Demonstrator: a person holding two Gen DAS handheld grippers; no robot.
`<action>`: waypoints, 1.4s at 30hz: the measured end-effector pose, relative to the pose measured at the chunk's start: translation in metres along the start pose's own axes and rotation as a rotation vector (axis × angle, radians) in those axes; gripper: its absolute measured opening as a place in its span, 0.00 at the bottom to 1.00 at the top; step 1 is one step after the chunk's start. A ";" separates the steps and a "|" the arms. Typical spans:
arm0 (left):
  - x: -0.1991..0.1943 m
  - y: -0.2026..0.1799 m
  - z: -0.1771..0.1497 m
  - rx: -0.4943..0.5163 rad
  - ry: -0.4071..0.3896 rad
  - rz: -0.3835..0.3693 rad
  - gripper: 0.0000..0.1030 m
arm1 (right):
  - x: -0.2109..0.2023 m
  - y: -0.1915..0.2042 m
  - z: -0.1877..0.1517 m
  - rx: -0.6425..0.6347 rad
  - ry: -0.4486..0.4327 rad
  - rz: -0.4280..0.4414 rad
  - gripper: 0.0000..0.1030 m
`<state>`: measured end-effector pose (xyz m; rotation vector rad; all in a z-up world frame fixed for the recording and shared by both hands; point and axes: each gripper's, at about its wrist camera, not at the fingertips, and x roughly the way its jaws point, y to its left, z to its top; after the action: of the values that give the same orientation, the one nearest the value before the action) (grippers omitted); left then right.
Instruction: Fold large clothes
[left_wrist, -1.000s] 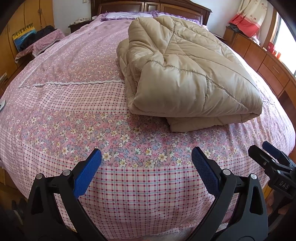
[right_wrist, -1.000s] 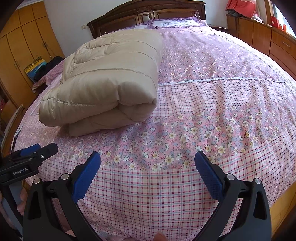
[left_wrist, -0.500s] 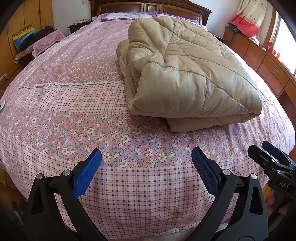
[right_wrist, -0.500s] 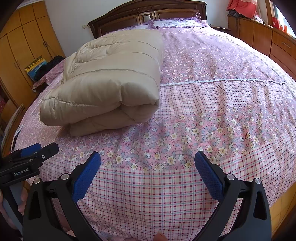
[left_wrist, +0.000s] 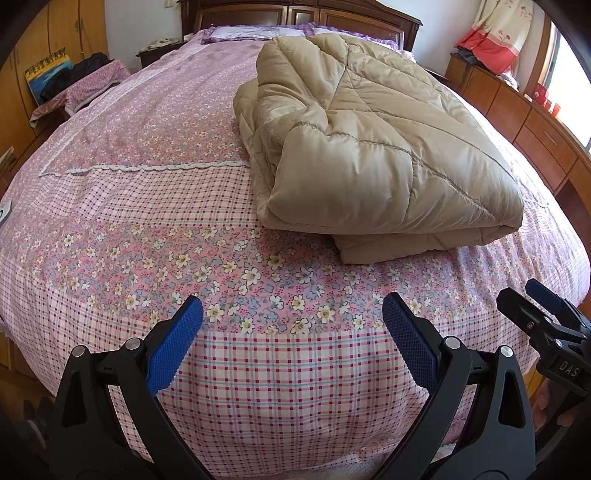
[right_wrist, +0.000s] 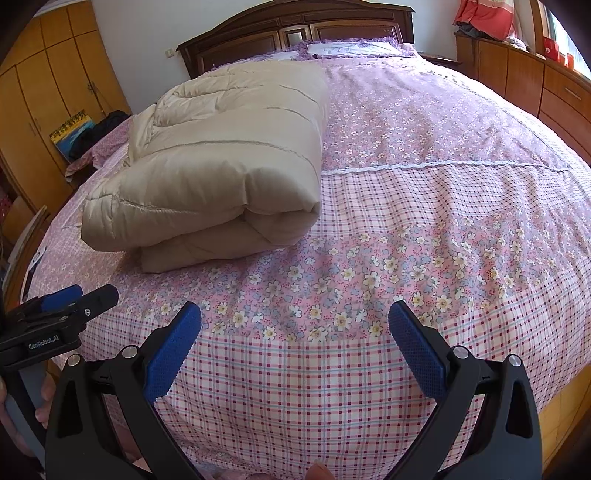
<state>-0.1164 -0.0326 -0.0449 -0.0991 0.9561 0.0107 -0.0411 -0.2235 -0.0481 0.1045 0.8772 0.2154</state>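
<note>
Bed (left_wrist: 110, 206) first: its pink floral cover stretches away from the foot, where both tools hover. Beige quilted comforter (left_wrist: 369, 147), folded into a thick bundle, lies ahead on the bed, its long axis running toward the headboard. It sits ahead and right of the left tool (left_wrist: 291, 319), ahead and left of the right tool (right_wrist: 295, 321), roughly between the 2. Both are spread wide, holding nothing.
</note>
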 end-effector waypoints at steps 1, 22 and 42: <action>0.000 0.000 0.000 0.001 0.000 -0.001 0.94 | 0.000 0.000 0.000 0.000 0.000 0.000 0.95; 0.000 0.000 0.000 0.001 0.000 0.000 0.94 | 0.000 0.004 -0.002 -0.004 0.002 0.007 0.95; -0.002 0.001 0.001 0.005 -0.004 0.004 0.94 | -0.002 0.004 -0.002 -0.006 0.001 0.008 0.95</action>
<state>-0.1170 -0.0318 -0.0428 -0.0925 0.9522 0.0124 -0.0445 -0.2199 -0.0472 0.1020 0.8770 0.2253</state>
